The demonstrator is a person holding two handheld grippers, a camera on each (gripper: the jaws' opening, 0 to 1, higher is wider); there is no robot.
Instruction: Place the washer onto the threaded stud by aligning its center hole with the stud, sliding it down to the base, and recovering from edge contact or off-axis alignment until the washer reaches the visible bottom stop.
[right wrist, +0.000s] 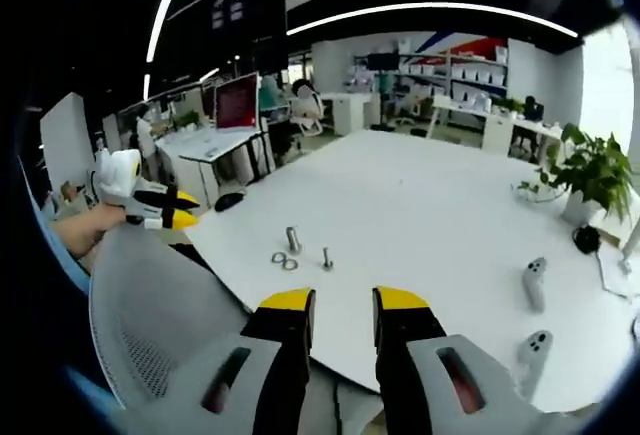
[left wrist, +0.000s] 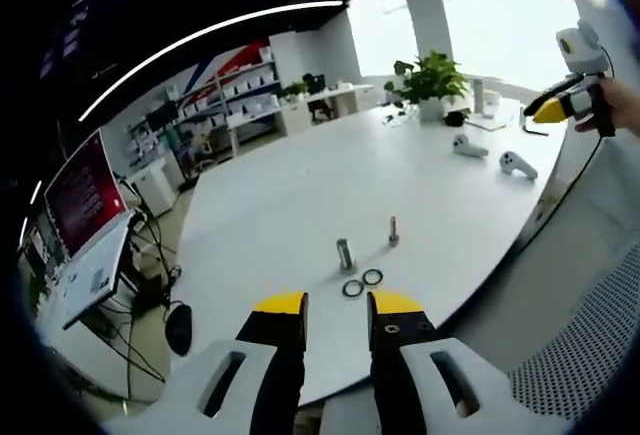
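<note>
On the white table (left wrist: 300, 185) stand a thick threaded stud (left wrist: 345, 253) and a thinner bolt (left wrist: 393, 231). Two dark washers (left wrist: 352, 288) (left wrist: 373, 277) lie flat just in front of them, near the table edge. My left gripper (left wrist: 337, 305) hovers open short of the washers, its jaws holding nothing. In the right gripper view the stud (right wrist: 293, 239), the bolt (right wrist: 326, 259) and the washers (right wrist: 284, 260) sit farther off, beyond my open right gripper (right wrist: 343, 302). Each gripper also shows in the other's view, held by a hand: the right gripper (left wrist: 570, 105) and the left gripper (right wrist: 150, 205).
Two white controllers (left wrist: 468, 145) (left wrist: 515, 163) and a potted plant (left wrist: 432, 80) occupy the far end of the table. A grey mesh chair (right wrist: 150, 325) stands by the near edge. Desks, a red monitor (left wrist: 85, 190) and shelves fill the room behind.
</note>
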